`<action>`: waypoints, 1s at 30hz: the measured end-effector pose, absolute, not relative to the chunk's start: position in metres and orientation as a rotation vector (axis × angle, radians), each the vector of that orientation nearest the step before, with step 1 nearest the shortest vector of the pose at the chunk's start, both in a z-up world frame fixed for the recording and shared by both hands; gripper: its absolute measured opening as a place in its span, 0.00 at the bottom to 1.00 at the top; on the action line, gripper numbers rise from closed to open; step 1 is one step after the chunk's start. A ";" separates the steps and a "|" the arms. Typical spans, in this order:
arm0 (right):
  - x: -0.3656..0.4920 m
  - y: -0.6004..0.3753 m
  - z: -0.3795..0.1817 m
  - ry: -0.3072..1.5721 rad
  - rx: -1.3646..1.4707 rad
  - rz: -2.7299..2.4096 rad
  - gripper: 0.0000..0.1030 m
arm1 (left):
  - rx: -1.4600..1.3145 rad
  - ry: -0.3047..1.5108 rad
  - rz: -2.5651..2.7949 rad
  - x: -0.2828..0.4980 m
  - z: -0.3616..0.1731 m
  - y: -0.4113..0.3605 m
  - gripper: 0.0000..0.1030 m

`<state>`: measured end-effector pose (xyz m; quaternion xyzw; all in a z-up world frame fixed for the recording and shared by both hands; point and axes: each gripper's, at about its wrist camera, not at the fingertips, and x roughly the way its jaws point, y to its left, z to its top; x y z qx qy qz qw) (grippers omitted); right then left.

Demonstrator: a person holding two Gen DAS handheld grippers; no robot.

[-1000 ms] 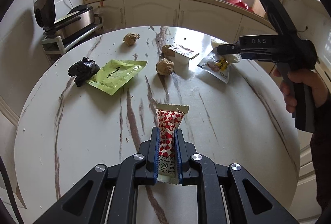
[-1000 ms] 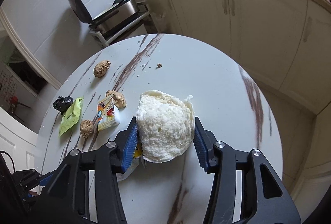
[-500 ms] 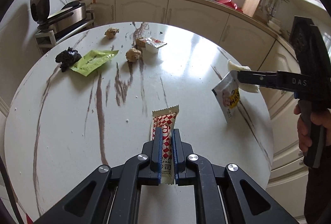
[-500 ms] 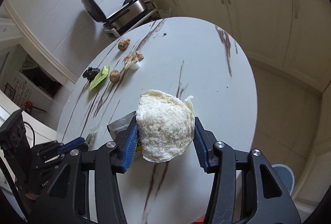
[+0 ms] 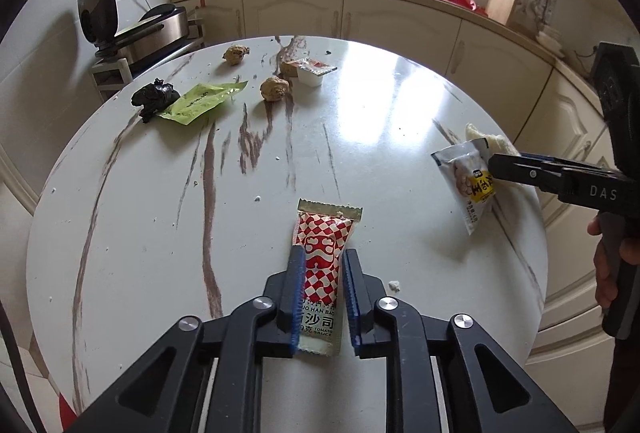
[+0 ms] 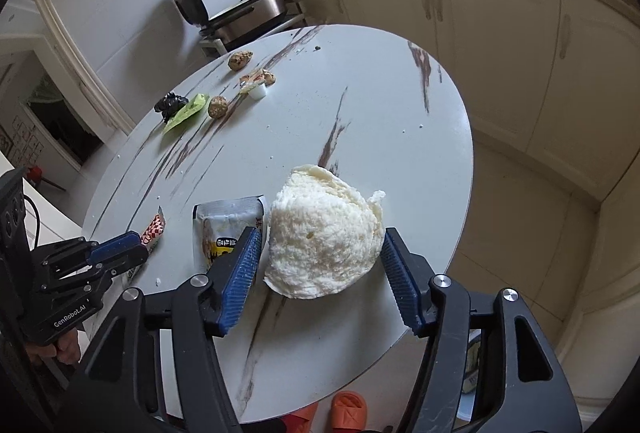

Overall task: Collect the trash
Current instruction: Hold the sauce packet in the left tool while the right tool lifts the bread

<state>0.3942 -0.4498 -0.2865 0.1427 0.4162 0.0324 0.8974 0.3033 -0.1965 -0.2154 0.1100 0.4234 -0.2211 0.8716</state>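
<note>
My left gripper (image 5: pixel 321 261) is shut on a red-and-white checked tomato sauce packet (image 5: pixel 323 253), held just above the near part of the round marble table (image 5: pixel 380 105). My right gripper (image 6: pixel 320 237) is shut on a white bun (image 6: pixel 322 233), with a grey snack packet (image 6: pixel 224 229) caught against its left finger, over the table's right edge. In the left wrist view the right gripper (image 5: pixel 492 165) holds the snack packet (image 5: pixel 466 181) and the bun (image 5: pixel 494 143). The left gripper (image 6: pixel 136 245) with the sauce packet (image 6: pixel 154 229) shows in the right wrist view.
On the far left of the table lie a black crumpled bag (image 5: pixel 154 99), a green packet (image 5: pixel 202 101), two brown lumps (image 5: pixel 274 88) (image 5: pixel 235 53) and a small white cup with a peeled lid (image 5: pixel 312 73). Kitchen cabinets (image 5: pixel 400 21) stand behind. Orange slippers (image 6: pixel 344 409) lie on the floor below.
Both grippers have drawn back toward the near side of the table, carrying their items. The sauce packet now faces flat toward the camera. The right gripper sits lower, near the table's edge.
</note>
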 end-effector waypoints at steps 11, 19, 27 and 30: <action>0.388 -0.463 -0.286 0.810 0.337 0.095 0.48 | 0.258 0.862 -0.471 0.305 -0.218 -0.190 0.14; 0.376 -0.471 -0.282 0.771 0.401 0.113 0.47 | 0.204 0.838 -0.486 0.301 -0.214 -0.180 0.03; 0.364 -0.467 -0.274 0.733 0.433 0.141 0.47 | 0.196 0.816 -0.497 0.290 -0.200 -0.183 0.01; 0.356 -0.469 -0.269 0.712 0.440 0.149 0.46 | 0.193 0.799 -0.520 0.281 -0.191 -0.190 0.01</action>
